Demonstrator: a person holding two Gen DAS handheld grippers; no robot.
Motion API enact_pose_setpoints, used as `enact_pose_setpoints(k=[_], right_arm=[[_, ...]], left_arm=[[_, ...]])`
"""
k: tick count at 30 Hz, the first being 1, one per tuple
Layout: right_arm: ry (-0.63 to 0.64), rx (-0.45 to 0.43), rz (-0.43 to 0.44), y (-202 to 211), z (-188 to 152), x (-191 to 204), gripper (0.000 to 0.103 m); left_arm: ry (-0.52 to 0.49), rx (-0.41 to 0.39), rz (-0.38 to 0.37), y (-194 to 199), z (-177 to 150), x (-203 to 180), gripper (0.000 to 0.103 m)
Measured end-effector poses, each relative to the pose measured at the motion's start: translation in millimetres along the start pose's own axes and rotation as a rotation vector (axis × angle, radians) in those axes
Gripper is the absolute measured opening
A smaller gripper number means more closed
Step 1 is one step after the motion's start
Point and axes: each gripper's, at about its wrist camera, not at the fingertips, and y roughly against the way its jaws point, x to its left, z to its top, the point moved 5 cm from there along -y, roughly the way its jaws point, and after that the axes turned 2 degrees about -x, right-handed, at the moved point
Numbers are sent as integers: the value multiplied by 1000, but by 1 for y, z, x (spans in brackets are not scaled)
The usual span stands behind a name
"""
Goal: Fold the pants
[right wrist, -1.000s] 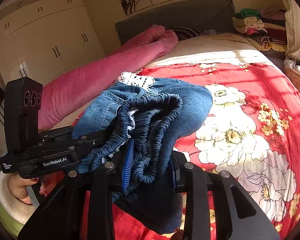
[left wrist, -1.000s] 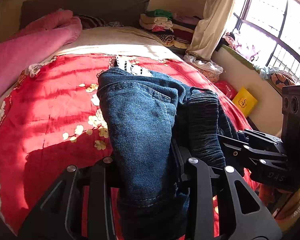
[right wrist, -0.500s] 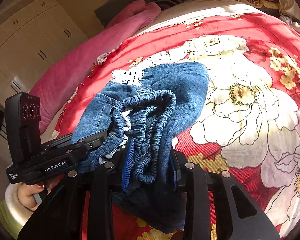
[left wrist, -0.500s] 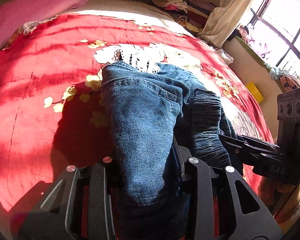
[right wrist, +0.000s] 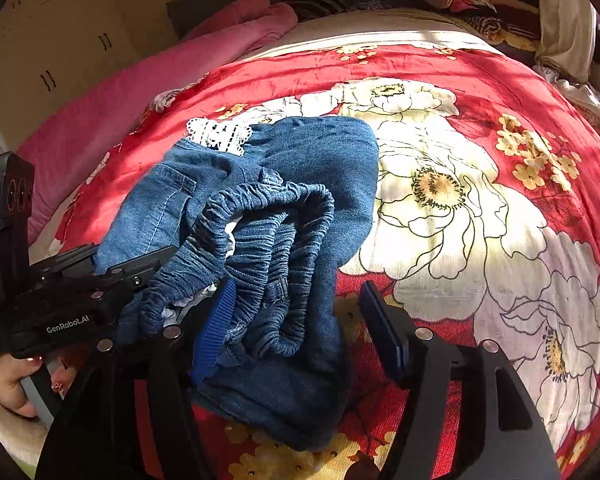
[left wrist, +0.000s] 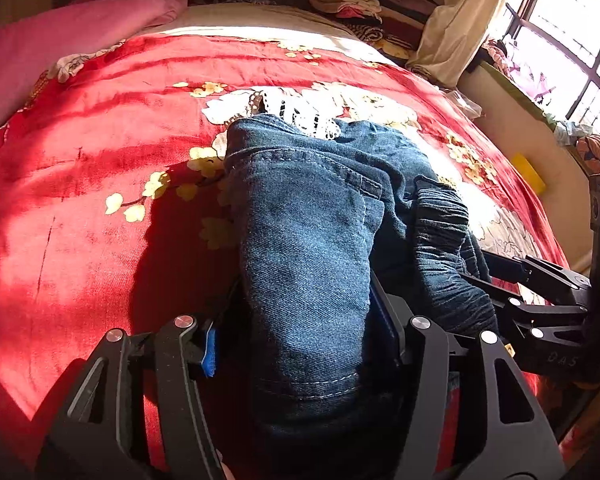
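As both grippers' fingers spread, releasing the folded pants [left wrist: 312,248] onto the bed [left wrist: 80,184], the setting-down step ends; next, withdraw both cleanly.

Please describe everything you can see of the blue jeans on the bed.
The jeans are dark blue denim, folded into a thick bundle lying on the red flowered bedspread. A gathered elastic waistband shows on top, and white lace trim peeks out at the far end. Both tongs, left and right, are opening around the near edge; a gap shows beside the right pad.
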Motion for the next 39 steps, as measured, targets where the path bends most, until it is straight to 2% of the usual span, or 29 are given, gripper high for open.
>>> enact_pose_setpoints(k=[4, 13, 25, 39], right_arm=[[-33, 1, -2, -8, -3, -6, 70], [-74, -1, 19, -2, -4, -11, 74], [-29, -24, 2, 19, -10, -5, 85], [-31, -55, -3, 42, -15, -3, 89]], left_arm=[[2, 1, 3, -1, 0, 0, 52], [9, -4, -4, 2, 2, -2, 53], [22, -33, -8, 16, 10, -1, 63], [23, -70, -2, 37, 15, -5, 77]])
